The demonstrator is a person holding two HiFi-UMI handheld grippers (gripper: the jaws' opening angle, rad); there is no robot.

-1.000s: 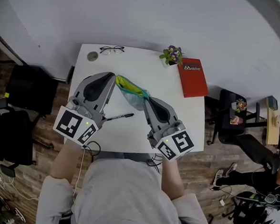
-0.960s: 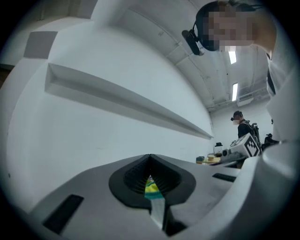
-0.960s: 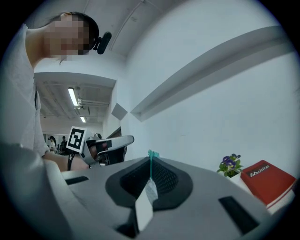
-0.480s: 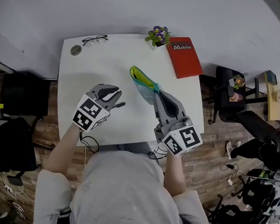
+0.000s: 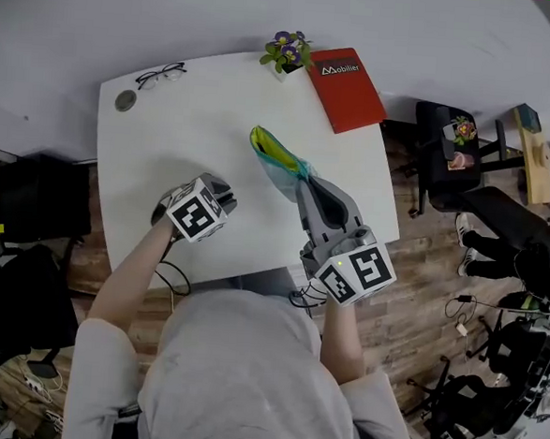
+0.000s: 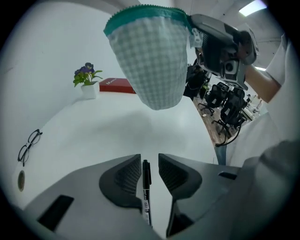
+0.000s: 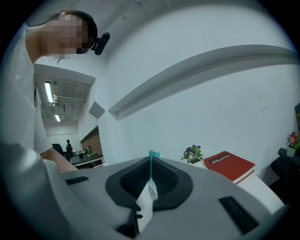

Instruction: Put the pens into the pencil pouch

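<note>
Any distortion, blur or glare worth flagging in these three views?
Head view: fisheye curves the table edges; light even, no blur. Left gripper view: dark circular vignette; pen and pouch sharp. Right gripper view: same vignette; ceiling lamp bright but not flaring.

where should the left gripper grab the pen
On the barrel just behind the cap, from above. The pen lies flat on the table, lengthwise in the gap of the open left gripper, so the jaws close across its thin width.

Woven mesh cloth pouch (image 6: 149, 56); glossy black plastic pen (image 6: 146, 180); smooth matt table (image 5: 196, 133).
</note>
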